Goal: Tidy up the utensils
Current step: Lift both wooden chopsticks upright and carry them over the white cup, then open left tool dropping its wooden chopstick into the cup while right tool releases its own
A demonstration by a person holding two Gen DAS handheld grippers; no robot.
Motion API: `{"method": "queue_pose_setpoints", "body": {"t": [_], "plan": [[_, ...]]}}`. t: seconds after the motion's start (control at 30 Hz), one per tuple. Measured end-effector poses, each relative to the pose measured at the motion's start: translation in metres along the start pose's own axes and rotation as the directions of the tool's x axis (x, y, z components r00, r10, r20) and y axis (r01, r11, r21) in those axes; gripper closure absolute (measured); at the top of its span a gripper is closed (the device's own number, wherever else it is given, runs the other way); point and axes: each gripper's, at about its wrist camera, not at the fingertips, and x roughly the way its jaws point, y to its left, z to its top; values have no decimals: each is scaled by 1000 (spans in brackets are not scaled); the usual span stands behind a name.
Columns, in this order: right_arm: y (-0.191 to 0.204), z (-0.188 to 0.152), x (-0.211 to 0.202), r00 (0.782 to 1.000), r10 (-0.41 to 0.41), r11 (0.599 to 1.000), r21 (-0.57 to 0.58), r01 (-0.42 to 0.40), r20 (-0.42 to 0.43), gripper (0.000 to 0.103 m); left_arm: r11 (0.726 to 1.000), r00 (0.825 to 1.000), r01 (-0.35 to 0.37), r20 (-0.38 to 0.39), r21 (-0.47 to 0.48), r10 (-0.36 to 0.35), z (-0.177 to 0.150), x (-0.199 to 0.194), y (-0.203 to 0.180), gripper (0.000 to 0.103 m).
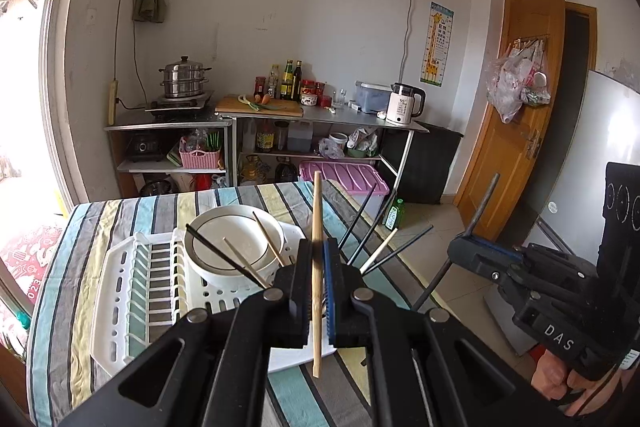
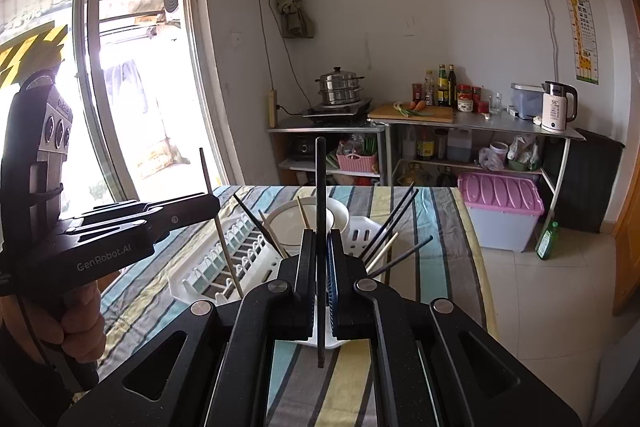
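Chopsticks: left gripper (image 1: 318,277) pinches a light, stiff, pale wooden chopstick (image 1: 317,227) mid-length; right gripper (image 2: 320,279) clamps a slick black chopstick (image 2: 321,195), both toward twelve o'clock.

A: What do the left tongs (image 1: 317,251) hold?
B: A wooden chopstick (image 1: 317,227), upright, clamped tight.
A: And past it?
B: A white bowl (image 1: 234,247) in the dish rack (image 1: 132,291) on the striped worktop (image 1: 60,291); right tongs (image 1: 464,247) grip a dark chopstick (image 1: 482,203) at right.

Wooden chopstick (image 1: 317,267) upright, clamped mid-length above the table's near edge. Black chopstick (image 2: 320,227) likewise upright. More chopsticks (image 1: 372,243) – black, pale – fan over the white drying rack (image 1: 120,283).
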Motion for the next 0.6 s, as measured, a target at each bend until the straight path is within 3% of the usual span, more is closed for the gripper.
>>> {"method": "queue_pose_setpoints", "body": {"t": [0.27, 0.6], "plan": [[-5, 21, 21, 1000, 0, 1000, 18, -1, 31, 98, 1000, 1000, 9, 27, -9, -8, 25, 25, 8, 97], [-14, 29, 51, 1000, -3, 999, 37, 2, 29, 98, 1000, 1000, 11, 10, -26, -10, 26, 58, 20, 97]]}}
